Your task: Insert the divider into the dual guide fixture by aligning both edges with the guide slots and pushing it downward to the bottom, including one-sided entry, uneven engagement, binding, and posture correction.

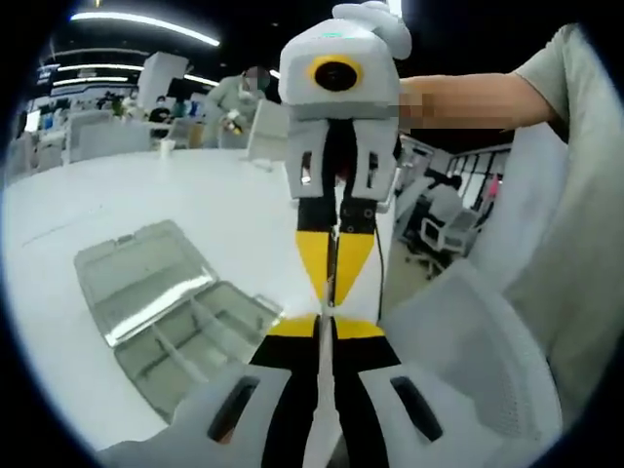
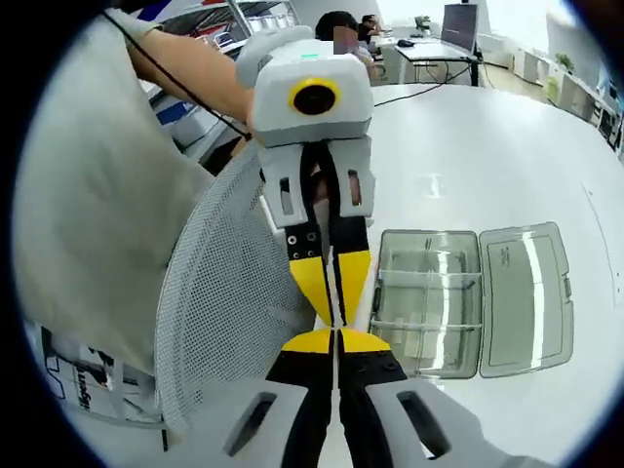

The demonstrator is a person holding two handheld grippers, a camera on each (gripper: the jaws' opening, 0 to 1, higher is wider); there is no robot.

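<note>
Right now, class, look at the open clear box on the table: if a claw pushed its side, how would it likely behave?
The clear box looks thin-walled, so it is probably light. It sits low on the smooth white table, so it would likely slide rather than tip. Its open lid lies flat alongside and may flop if lifted.

Both tongs (image 1: pixel 328 304) (image 2: pixel 336 336) have white bodies, black jaws tipped yellow; the person's sleeve (image 1: pixel 570 68) is grey-green.

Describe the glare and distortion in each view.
Left gripper view: ceiling strip lights bow with fisheye curvature, and a bright streak glares off the open clear case. Right gripper view: white streaks of glare on the case's lid; the white table looks washed out and its edge curves.
</note>
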